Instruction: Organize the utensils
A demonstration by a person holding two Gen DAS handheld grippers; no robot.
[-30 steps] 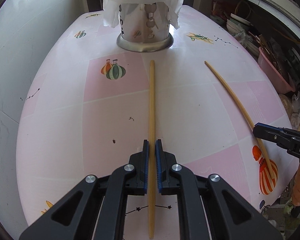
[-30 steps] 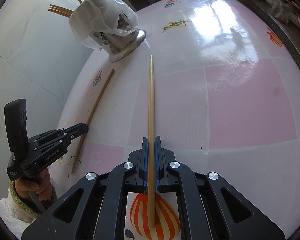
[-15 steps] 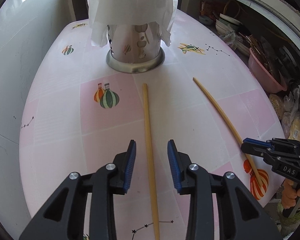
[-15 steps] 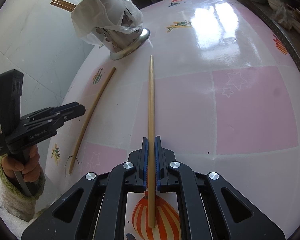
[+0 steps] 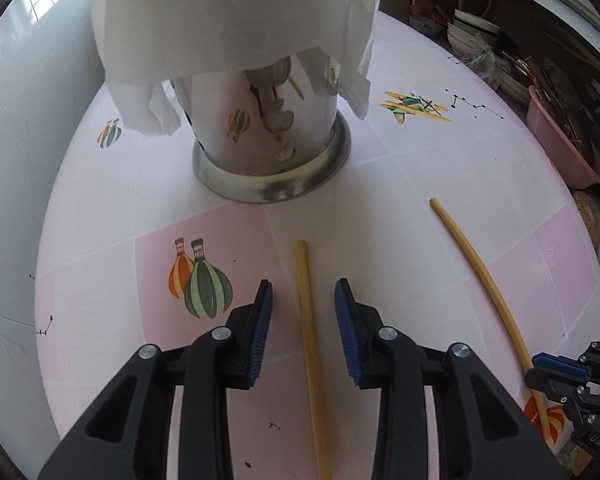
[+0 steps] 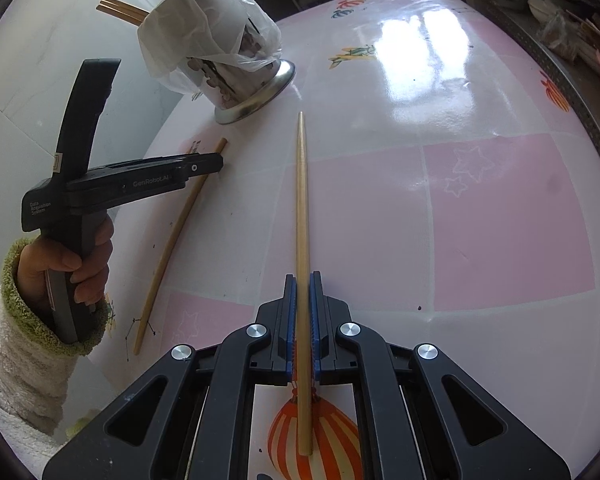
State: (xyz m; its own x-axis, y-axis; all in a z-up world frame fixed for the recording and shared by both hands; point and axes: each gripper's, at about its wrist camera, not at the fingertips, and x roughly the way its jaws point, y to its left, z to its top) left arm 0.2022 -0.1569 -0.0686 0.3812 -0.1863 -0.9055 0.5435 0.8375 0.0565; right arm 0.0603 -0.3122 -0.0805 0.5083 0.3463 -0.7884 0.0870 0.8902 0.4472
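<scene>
A pale wooden chopstick [image 5: 309,332] lies flat on the pink table [image 5: 100,320], between the fingers of my left gripper [image 5: 303,292]. That gripper is open and its blue pads stand clear of the stick on both sides. My right gripper [image 6: 303,280] is shut on a second chopstick [image 6: 301,200], whose tip points toward the holder. A metal utensil holder [image 5: 268,140] draped with a white plastic bag stands just beyond the left gripper. In the right wrist view the left gripper [image 6: 219,161] hovers over the loose chopstick [image 6: 172,240], and more chopsticks [image 6: 120,10] stick out of the holder [image 6: 256,92].
A white tiled wall [image 5: 12,160] borders the table on the left. Past the table's right edge sit a pink basin [image 5: 560,152] and stacked bowls [image 5: 472,32] among clutter. A person's hand in a fleecy sleeve [image 6: 28,340] holds the left gripper.
The left gripper has opened, let go of its chopstick and moved forward toward the holder; that stick now lies on the table. The right gripper stays shut on its chopstick.
</scene>
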